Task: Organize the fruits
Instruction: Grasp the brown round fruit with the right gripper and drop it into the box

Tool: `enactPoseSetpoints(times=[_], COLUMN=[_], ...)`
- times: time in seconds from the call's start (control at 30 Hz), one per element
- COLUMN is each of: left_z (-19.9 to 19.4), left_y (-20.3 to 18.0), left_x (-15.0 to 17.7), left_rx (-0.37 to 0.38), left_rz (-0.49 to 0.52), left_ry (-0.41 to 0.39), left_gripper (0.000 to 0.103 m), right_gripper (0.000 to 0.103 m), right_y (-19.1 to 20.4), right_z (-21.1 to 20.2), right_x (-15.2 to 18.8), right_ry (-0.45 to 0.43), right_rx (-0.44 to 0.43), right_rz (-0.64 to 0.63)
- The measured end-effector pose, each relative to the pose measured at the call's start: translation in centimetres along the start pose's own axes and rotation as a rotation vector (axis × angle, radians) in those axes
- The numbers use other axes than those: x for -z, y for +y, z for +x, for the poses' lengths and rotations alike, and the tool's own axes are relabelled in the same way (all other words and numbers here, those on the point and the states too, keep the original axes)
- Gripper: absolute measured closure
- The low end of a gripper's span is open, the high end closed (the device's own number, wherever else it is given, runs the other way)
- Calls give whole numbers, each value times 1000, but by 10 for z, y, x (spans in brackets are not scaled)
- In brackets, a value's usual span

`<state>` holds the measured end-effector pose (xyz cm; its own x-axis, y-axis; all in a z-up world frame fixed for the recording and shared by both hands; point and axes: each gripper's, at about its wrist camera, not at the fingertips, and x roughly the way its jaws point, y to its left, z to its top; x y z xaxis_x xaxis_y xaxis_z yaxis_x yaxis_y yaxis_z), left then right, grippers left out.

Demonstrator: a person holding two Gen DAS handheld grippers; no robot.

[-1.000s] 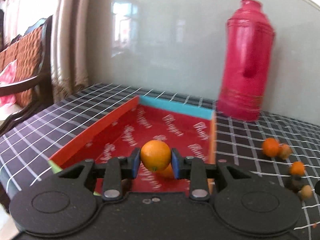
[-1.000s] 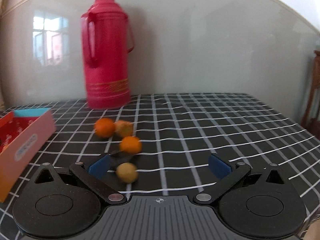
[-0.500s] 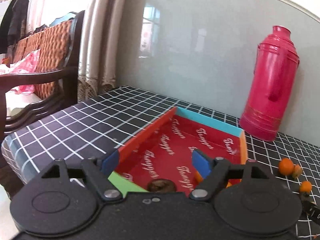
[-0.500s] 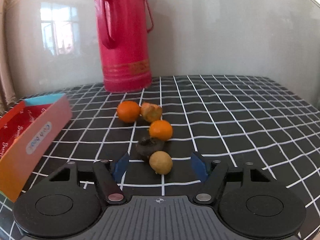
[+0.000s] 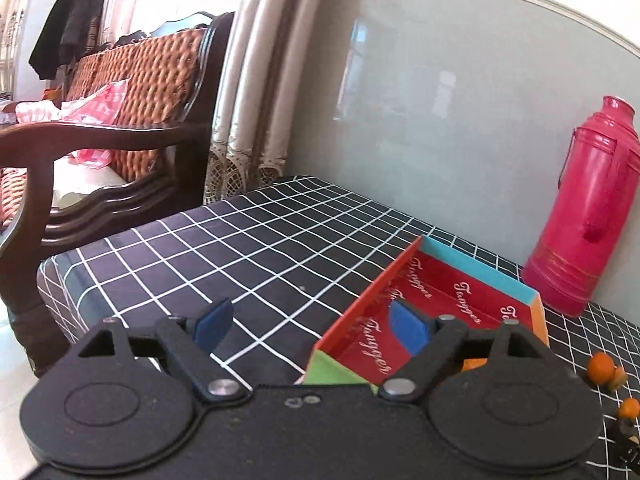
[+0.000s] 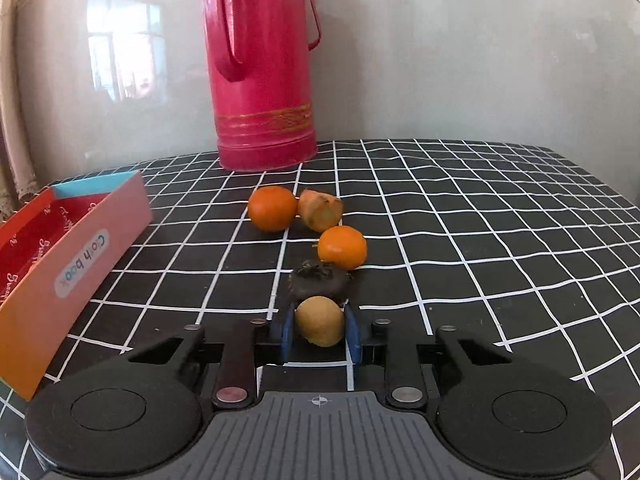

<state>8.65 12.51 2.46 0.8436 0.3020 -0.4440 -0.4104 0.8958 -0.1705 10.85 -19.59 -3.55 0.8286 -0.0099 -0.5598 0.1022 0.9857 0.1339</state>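
My right gripper (image 6: 319, 334) is shut on a small yellow-brown fruit (image 6: 319, 321) low over the checked tablecloth. Just beyond it lie a dark shrivelled fruit (image 6: 319, 283), an orange (image 6: 343, 247), a second orange (image 6: 272, 208) and a torn orange piece (image 6: 321, 209). My left gripper (image 5: 310, 326) is open and empty above the near left corner of the red box (image 5: 448, 304), which also shows in the right wrist view (image 6: 76, 248). An orange bit (image 5: 474, 364) shows inside the box behind my right finger.
A tall pink thermos (image 6: 262, 68) stands at the back against the grey wall, also in the left wrist view (image 5: 584, 232). A wooden armchair (image 5: 100, 152) stands off the table's left edge. Two oranges (image 5: 600, 366) lie right of the box.
My left gripper let go of its orange into the box, opened wide and drew back to the left. My right gripper moved in and closed on the yellow-brown fruit.
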Motion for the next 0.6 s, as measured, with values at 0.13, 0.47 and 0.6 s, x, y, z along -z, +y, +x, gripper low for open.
enactPoseSetpoints(times=[0.13,0.47,0.6], left_z=[0,0,-2], left_y=[6,34,45], left_x=[0,1,0], left_rx=[-7,-54,-74], left_rz=[-7,-35,-41], left_ry=[5,24,21], left_gripper=[22,22,22], right_gripper=[76,76,76], right_y=[12,70,98], right_z=[-7,-37,-43], right_x=[-3,-11,-8], right_ry=[-34,-173,-187], right_rx=[-36,-264,-332], right_rz=[-10,-79,-129])
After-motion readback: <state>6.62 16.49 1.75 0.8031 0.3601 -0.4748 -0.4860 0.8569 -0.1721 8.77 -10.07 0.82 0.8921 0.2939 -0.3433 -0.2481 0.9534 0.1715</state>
